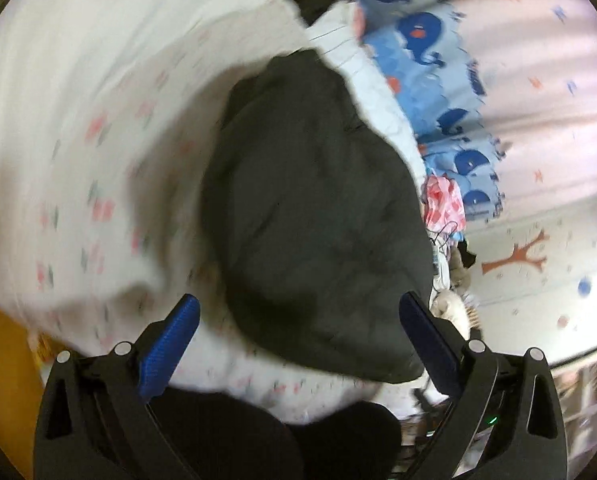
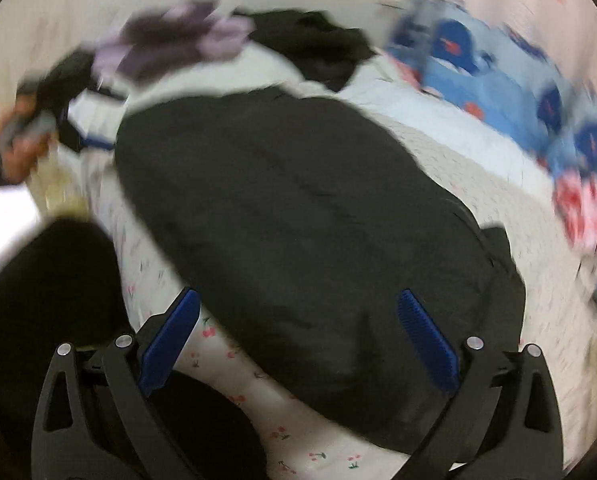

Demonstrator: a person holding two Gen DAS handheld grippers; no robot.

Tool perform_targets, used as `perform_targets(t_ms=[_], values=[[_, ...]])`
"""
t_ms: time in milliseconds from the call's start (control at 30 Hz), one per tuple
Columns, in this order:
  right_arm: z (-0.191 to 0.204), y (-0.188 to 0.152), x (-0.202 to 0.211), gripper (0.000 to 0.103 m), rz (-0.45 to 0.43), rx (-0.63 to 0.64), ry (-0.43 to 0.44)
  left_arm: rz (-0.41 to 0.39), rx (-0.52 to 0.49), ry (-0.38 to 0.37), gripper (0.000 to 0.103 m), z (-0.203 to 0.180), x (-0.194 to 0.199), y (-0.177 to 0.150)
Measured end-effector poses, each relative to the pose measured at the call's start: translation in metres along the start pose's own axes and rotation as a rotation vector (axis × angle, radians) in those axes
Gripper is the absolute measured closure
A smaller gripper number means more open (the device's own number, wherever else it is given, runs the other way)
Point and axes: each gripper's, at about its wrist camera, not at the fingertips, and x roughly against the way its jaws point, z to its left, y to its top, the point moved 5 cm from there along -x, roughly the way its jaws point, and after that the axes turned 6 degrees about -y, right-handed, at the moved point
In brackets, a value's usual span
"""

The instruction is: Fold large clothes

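Plainly, both tools were empty. The left gripper [image 1: 298, 320] had its blue fingers [image 1: 170, 344] spread wide apart with nothing between them, and the right gripper [image 2: 298, 316] stood just as wide, its blue fingers [image 2: 426, 340] bare as well. Beyond both lay the dark garment [image 2: 298, 224], spread in a broad, fairly flat mound on the bed [image 2: 438, 148], its near edge close to the bed's front side, where a flowered sheet [image 2: 274, 396] showed under it.

The step in hand looked to be the reach for a first hold. To do it well, I judged each gripper ought to take a separate corner or hem of the near edge, well apart from one another, pinching through only one thickness so the cloth lifts flat instead of bunching. The thick, soft fabric would likely sag, so a deep bite seemed wiser than a fingertip nip. Both views were smeared by motion, so seams and corners could not be told.

Counted: two grippers, four blue fingers, one dark garment in front, a second dark heap [image 2: 322, 48] farther back, one purple bundle [image 2: 178, 36], and one blue whale-print quilt [image 1: 438, 92].
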Motion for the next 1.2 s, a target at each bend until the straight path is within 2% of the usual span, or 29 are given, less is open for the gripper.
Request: perform_targets(t_ms=[67, 100, 167, 200, 267, 333, 367, 433, 500, 567, 633, 700, 800, 833, 867, 933, 1067, 1200], values=[[0.021, 0.006, -0.02, 0.007, 0.045, 0.099, -0.076, 0.007, 0.063, -0.041, 0.008, 0.008, -0.01, -0.014], [0.024, 0.011, -0.033, 0.007, 0.073, 0.104, -0.117, 0.012, 0.08, -0.054, 0.008, 0.009, -0.014, -0.018], [0.009, 0.018, -0.042, 0.007, 0.087, -0.074, -0.058, 0.017, 0.125, -0.077, 0.008, 0.012, -0.026, -0.024], [-0.008, 0.019, -0.044, 0.007, 0.088, -0.234, -0.013, 0.017, 0.14, -0.082, 0.008, 0.012, -0.03, -0.024], [-0.036, 0.019, -0.04, 0.007, 0.06, -0.457, 0.064, 0.016, 0.136, -0.104, 0.008, 0.002, -0.038, -0.024], [-0.057, 0.014, -0.034, 0.007, 0.036, -0.605, 0.106, 0.014, 0.094, -0.126, 0.008, -0.014, -0.047, -0.022], [-0.062, 0.01, -0.032, 0.007, 0.037, -0.639, 0.133, 0.015, 0.078, -0.126, 0.008, -0.02, -0.051, -0.021], [-0.069, -0.002, -0.024, 0.007, 0.024, -0.713, 0.203, 0.019, 0.032, -0.089, 0.008, -0.031, -0.069, -0.014], [-0.085, -0.027, -0.003, 0.007, -0.013, -0.824, 0.256, 0.026, 0.056, -0.041, 0.008, -0.026, -0.082, -0.007], [-0.108, -0.054, 0.018, 0.007, -0.056, -0.952, 0.291, -0.014, 0.108, -0.052, 0.008, -0.021, -0.088, -0.003], [-0.13, -0.1, 0.037, 0.007, -0.086, -1.137, 0.324, -0.076, 0.097, -0.087, 0.008, -0.024, -0.081, -0.002], [-0.152, -0.146, 0.041, 0.007, -0.072, -1.3, 0.352, -0.111, 0.088, -0.09, 0.008, -0.026, -0.081, -0.003], [-0.163, -0.182, 0.031, 0.007, -0.038, -1.404, 0.393, -0.113, 0.057, -0.056, 0.008, -0.031, -0.087, -0.004], [-0.163, -0.189, 0.026, 0.007, -0.038, -1.446, 0.434, -0.113, 0.044, -0.045, 0.008, -0.034, -0.088, -0.005], [-0.162, -0.192, 0.021, 0.007, -0.052, -1.476, 0.49, -0.114, 0.033, -0.036, 0.008, -0.036, -0.089, -0.006], [-0.161, -0.191, 0.012, 0.007, -0.066, -1.502, 0.542, -0.119, 0.024, -0.031, 0.008, -0.038, -0.089, -0.007], [-0.162, -0.184, -0.016, 0.007, -0.029, -1.519, 0.521, -0.123, 0.061, -0.055, 0.008, -0.027, -0.085, -0.004], [-0.17, -0.176, -0.027, 0.007, -0.078, -1.562, 0.494, -0.131, 0.101, -0.079, 0.008, -0.019, -0.082, -0.003]])
